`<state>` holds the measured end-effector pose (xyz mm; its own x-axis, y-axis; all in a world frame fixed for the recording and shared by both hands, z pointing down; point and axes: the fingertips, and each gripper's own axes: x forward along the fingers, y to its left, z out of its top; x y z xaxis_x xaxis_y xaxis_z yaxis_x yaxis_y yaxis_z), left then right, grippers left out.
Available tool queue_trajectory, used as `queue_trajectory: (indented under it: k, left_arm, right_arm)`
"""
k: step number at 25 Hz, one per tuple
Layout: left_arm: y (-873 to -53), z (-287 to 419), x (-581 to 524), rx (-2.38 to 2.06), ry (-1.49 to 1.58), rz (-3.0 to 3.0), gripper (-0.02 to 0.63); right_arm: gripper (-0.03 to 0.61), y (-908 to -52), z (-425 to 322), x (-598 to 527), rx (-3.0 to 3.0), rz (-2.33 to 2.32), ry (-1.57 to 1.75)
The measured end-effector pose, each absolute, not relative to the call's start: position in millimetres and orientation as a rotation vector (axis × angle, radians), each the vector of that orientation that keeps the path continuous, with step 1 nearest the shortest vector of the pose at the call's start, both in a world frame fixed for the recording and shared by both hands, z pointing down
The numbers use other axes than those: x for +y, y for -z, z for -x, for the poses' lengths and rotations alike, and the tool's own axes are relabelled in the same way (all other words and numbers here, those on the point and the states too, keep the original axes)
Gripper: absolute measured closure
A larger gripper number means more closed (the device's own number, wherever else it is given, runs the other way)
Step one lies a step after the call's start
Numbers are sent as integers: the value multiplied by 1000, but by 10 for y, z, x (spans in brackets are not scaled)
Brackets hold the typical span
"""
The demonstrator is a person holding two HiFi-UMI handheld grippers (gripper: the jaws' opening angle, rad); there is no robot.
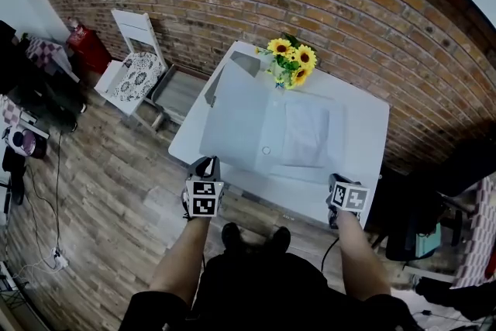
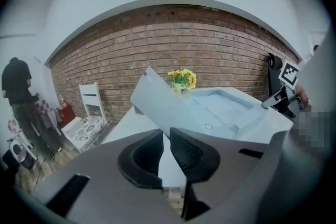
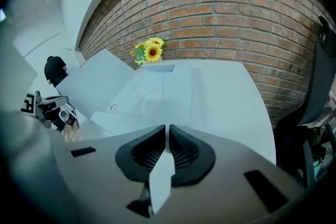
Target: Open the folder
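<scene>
Well, the white bench [image 1: 364, 120] takes up the middle of the head view, w/ the folder [image 1: 271, 159] lying across its left and centre part, near edge close to the person. It looks done: the cover [image 1: 232, 108] is swung out to the left and, in the left gripper view, stands tilted up rather than flat. Loose sheets [image 1: 306, 132] sit in the right half.

Handling, as a guess: thin see-through plastic, v. light, bendy and slick, so it'll flex and slide on the bench rather than lift clean. Best hold is prob. the cover's free edge or a corner, pinched thin, w/ the other side pinned down so the sheets don't spill.

Sunflowers [image 1: 292, 60] stand at the far edge, just beyond the folder, so mind a wide swing.

Left gripper [image 2: 169, 136] is at the near left corner of the bench, jaws a sliver apart, nothing in them. Right gripper [image 3: 167, 131] is at the near right edge, jaws together, empty.

Smallest bit: a round snap [image 1: 266, 150] near the fold.
</scene>
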<state>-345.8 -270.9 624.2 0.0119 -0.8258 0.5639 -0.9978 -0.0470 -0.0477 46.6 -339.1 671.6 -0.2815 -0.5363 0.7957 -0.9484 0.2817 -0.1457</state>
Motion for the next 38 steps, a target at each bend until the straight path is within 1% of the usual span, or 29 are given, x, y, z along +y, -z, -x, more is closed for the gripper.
queue_trajectory:
  k: [5,12,16,26,30,38]
  left_arm:
    - [-6234,3465,-2743,-1859,-626,-1936,558]
    - [-6145,3406,-2776,-1851,-594,-1930,558]
    - [-6111,3378,-2807,-1843,-586,-1925,558]
    - [-5958,3292,-2832,-1823,-515,-1930,561]
    - [-5952,3289,-2833,-1820,-516,-1937,561]
    - [-5903,3250,-2833,-1823,-506,-1953,565]
  right_arm:
    - [540,-6573,-389,-3443,-1978,-1334,-836]
    - [543,-6075,-101,-3513,-2191,-1286,-770]
    - [563,-5785,45,-3532,-2311,-1252,-706]
    - [564,-5121,268,-3601,-2535,-1213,-517]
    - [565,-5016,317,-3571,-2568,-1186,-431]
    - [565,-4890,306,-3488,-2618,-1178,-416]
